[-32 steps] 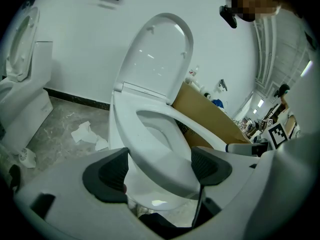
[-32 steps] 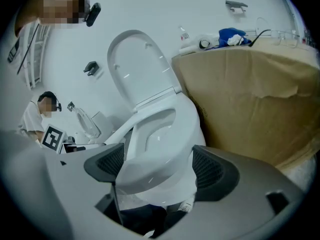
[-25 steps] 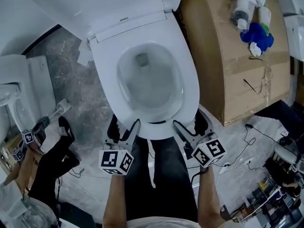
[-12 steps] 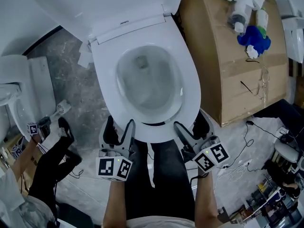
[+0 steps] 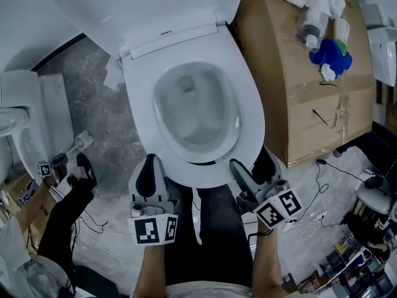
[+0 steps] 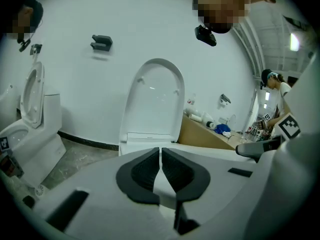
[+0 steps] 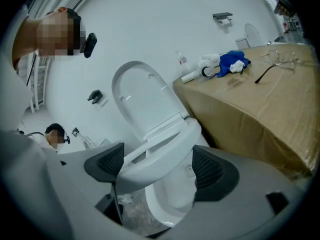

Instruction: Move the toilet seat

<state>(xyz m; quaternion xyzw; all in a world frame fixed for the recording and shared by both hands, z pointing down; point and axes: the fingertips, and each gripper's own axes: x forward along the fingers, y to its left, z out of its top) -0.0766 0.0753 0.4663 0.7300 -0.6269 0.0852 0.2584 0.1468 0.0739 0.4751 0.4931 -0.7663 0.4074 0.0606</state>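
Note:
The white toilet seat (image 5: 251, 113) lies down on the bowl, and its lid (image 5: 142, 5) stands raised behind it. My left gripper (image 5: 149, 166) hangs by the seat's front left edge with its jaws shut. In the left gripper view its dark pads (image 6: 142, 171) meet with nothing between them, and the lid (image 6: 155, 99) shows beyond. My right gripper (image 5: 239, 169) is at the seat's front right edge. It is open, and the seat's rim (image 7: 160, 156) passes between its pads (image 7: 207, 169) without either pressing on it.
A cardboard box (image 5: 298, 85) stands close on the toilet's right, carrying bottles, a blue cloth (image 5: 329, 51) and glasses (image 5: 344, 113). A second toilet (image 5: 25, 123) is at the left. Another person's black-clad legs (image 5: 68, 216) and cables (image 5: 310, 216) are on the marble floor.
The left gripper's jaws went from wide open to shut, and it drew back a little from the seat's front edge. The right gripper has barely moved.

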